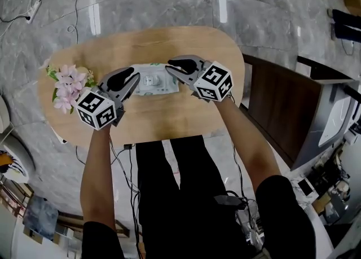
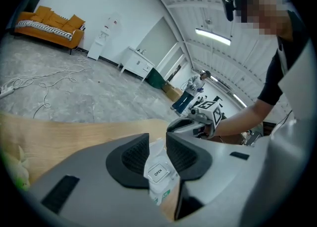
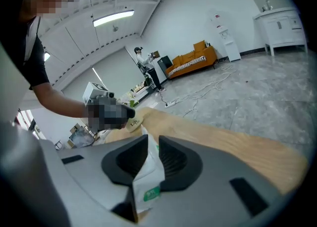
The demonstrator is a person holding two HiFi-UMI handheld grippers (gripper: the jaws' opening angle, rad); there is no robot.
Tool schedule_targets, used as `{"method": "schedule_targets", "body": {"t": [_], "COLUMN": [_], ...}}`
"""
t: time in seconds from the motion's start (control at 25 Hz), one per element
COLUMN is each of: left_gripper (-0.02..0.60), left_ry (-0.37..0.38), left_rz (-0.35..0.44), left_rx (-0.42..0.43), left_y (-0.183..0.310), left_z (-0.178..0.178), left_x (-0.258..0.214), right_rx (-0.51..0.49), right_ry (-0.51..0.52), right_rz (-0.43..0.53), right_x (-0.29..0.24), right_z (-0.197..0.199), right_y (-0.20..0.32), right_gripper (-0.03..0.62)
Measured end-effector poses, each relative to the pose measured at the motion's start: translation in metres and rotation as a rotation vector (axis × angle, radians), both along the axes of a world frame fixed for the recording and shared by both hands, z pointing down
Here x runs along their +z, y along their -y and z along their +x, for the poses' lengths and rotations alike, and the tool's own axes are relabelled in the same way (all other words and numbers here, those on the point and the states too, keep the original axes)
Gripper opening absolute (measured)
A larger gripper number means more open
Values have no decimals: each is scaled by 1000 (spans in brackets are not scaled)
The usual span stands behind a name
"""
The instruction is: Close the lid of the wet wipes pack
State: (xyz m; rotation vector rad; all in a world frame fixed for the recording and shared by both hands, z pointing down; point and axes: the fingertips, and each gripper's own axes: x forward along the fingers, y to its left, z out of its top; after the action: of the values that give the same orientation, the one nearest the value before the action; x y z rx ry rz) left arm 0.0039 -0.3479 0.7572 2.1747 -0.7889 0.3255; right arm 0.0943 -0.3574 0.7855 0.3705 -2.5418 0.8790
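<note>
While forearms [image 1: 97, 167] outstretched; left claw [image 1: 134, 81], right claw [image 1: 171, 69] each clamped on wet wipes pack [image 1: 153, 80]

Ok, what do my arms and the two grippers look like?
Both the left gripper and the right gripper have smooth grey shells with curved black fingers, ribbed on the inside. Each carries a white cube printed with black square markers. Thin dark cables trail back from them. You wear black short sleeves; forearms are bare.
</note>
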Motion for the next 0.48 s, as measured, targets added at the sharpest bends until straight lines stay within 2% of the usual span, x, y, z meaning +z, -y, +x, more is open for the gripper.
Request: {"method": "schedule_targets", "body": {"t": [0.48], "left_gripper": [103], "left_ry": [-27], "left_rz": [-13], "left_rx": [-37], "left_y": [0], "left_z": [-8], "left_x": [11], "right_rx": [-55], "right_ry": [-21], "right_rz": [8], "right_x": [20], "right_z": [-10], "right_y": [-6], "right_gripper": [64]}}
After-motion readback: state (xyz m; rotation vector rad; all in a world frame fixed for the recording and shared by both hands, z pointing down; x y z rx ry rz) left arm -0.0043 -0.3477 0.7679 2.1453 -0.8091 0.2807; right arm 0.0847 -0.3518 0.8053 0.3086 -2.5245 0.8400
